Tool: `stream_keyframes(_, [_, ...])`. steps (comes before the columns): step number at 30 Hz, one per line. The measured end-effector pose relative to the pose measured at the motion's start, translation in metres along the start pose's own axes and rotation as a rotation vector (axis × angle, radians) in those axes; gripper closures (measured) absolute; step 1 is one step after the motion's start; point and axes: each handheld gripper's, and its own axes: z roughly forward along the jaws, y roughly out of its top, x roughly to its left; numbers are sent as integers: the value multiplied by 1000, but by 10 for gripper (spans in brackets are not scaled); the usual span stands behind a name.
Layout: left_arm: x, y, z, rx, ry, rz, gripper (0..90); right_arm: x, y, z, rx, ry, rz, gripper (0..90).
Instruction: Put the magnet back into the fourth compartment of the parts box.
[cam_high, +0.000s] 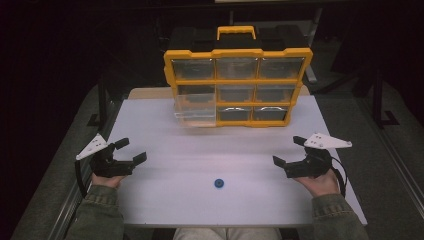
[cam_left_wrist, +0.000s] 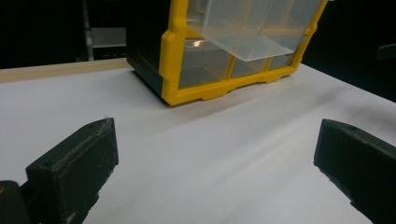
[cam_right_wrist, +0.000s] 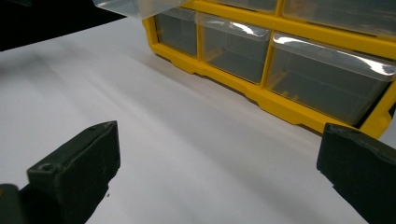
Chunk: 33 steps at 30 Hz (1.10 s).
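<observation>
My left gripper (cam_high: 131, 150) has its jaws spread wide over bare white table (cam_high: 200, 150), gripping nothing; my right gripper (cam_high: 289, 150) is just as wide and empty at the other side. Between them, nearer me, lies a small blue disc (cam_high: 218, 183). Farther back stands the yellow drawer organizer (cam_high: 238, 85), its middle-left clear drawer (cam_high: 195, 111) pulled out toward me.

One yellow organizer (cam_high: 238, 55) with nine clear drawers, one drawer (cam_high: 195, 109) pulled out. One blue round piece (cam_high: 218, 183). One white table (cam_high: 210, 200). Two grippers: left gripper (cam_high: 131, 149), right gripper (cam_high: 288, 151).
</observation>
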Motion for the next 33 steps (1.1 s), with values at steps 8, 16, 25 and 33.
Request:
stream_keyframes(8, [1, -1, -1, -2, 3, -4, 0, 2, 5, 4, 11, 30, -7, 0])
stream_keyframes(16, [1, -1, 0, 3, 2, -3, 0, 6, 13, 10, 24, 49, -26, 0])
stream_keyframes(25, [1, -1, 1, 11, -1, 0, 0, 12, 18, 18, 42, 82, -46, 0])
stream_keyframes(33, [1, -1, 1, 10, 2, -1, 0, 17, 22, 26, 53, 106, -57, 0])
